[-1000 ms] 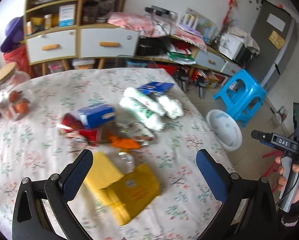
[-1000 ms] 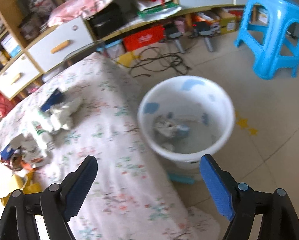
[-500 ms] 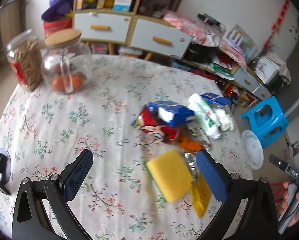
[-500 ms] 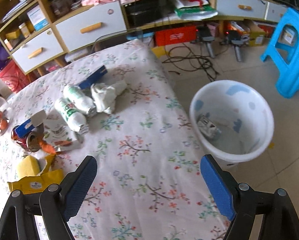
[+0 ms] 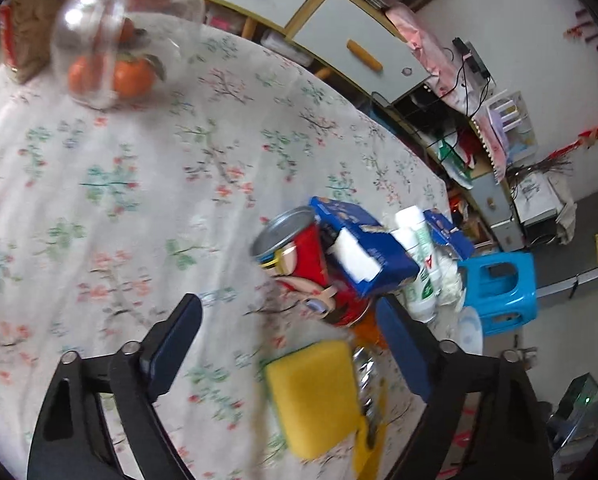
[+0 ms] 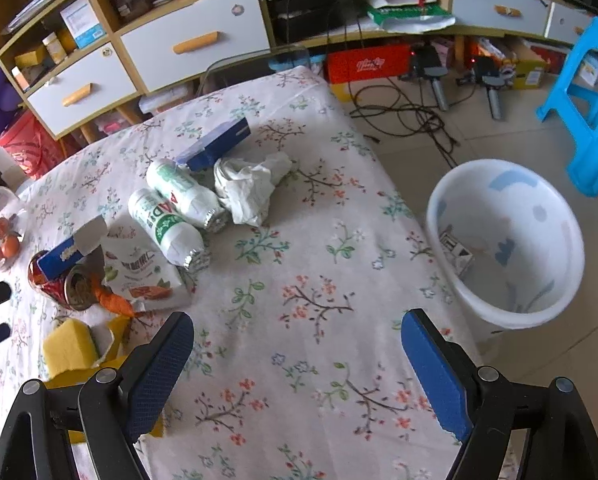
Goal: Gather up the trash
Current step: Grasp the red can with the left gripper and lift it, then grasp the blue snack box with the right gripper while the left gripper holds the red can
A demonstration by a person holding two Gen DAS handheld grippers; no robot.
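Note:
Trash lies on the floral tablecloth [image 6: 299, 280]: two white bottles [image 6: 167, 216], crumpled tissue [image 6: 247, 188], a blue box [image 6: 215, 144], a snack pouch [image 6: 139, 276], a red can [image 6: 59, 284] with a blue carton [image 5: 363, 248] on it, and a yellow sponge [image 5: 315, 396]. A white bin [image 6: 507, 240] stands on the floor right of the table with a carton inside. My left gripper [image 5: 287, 340] is open, just above the sponge and the red can [image 5: 303, 256]. My right gripper [image 6: 299, 356] is open and empty over the table's near edge.
A glass jar of orange fruit [image 5: 115, 40] stands at the table's far left. A blue stool [image 6: 587, 108] and cables [image 6: 411, 112] are on the floor beyond the bin. Drawers and shelves [image 6: 195, 44] line the wall.
My left gripper has swung left and lower toward the can and sponge. My right gripper has moved from over the bin back over the table.

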